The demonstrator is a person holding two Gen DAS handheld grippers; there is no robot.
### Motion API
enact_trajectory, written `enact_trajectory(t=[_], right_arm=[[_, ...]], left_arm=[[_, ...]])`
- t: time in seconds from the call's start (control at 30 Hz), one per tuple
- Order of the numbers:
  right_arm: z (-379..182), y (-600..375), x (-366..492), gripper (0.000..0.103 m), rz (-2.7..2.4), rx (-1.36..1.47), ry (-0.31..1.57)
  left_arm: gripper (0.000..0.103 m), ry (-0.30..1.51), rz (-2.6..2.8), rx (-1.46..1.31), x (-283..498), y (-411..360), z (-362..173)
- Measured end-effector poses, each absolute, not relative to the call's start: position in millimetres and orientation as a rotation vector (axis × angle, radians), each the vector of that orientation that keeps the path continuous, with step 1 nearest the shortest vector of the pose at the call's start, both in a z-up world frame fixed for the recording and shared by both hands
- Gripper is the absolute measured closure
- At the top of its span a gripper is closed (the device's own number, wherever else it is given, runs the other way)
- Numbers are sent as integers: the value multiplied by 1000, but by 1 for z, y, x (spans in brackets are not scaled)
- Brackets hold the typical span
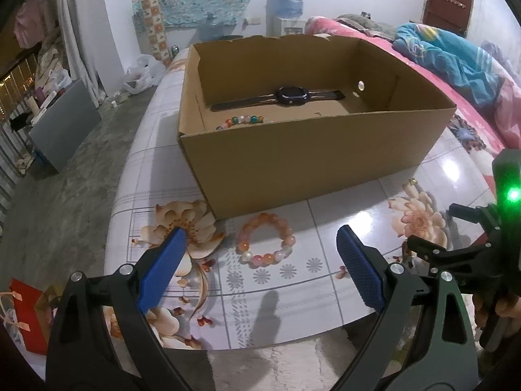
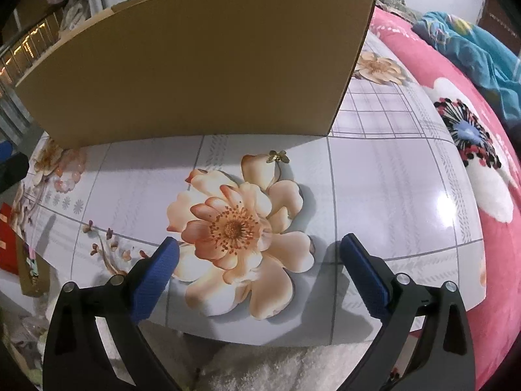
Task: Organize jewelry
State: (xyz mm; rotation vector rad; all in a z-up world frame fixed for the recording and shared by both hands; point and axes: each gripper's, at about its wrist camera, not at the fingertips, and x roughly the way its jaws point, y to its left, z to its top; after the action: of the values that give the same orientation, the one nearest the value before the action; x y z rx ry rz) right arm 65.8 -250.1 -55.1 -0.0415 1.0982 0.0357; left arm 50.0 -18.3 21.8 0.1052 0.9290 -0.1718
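Floral table [image 2: 374, 195]: no legible writing on plain cardboard box [image 1: 309, 156]; left gripper [image 1: 260, 238], right gripper [image 2: 259, 244] both wide, empty.

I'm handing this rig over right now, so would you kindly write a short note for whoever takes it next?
Left gripper: open, empty, facing the pink bead bracelet on the table, just in front of the cardboard box.
Right gripper: open, empty, over the table.
Done: black watch and multicoloured bead bracelet lie in the box.
Left: the pink bracelet and the small gold piece near the box's front wall.
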Motion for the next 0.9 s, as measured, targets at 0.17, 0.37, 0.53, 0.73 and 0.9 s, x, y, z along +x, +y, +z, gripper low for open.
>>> enact_trajectory(t=[0.17, 0.37, 0.53, 0.73, 0.9], right_arm=[[-55, -247, 66, 7, 38, -35, 1106], [-56, -251, 70, 7, 41, -36, 1108], [-57, -251, 70, 7, 42, -40, 1104], [-48, -256, 65, 7, 90, 35, 1086], [-27, -260, 52, 7, 152, 60, 994]], left_arm=[[13, 926, -155, 125, 52, -15, 19], [13, 929, -150, 137, 55, -10, 14], [13, 884, -209, 99, 46, 7, 14], [20, 829, -333, 81, 26, 19, 8], [45, 815, -420, 147, 26, 0, 4]])
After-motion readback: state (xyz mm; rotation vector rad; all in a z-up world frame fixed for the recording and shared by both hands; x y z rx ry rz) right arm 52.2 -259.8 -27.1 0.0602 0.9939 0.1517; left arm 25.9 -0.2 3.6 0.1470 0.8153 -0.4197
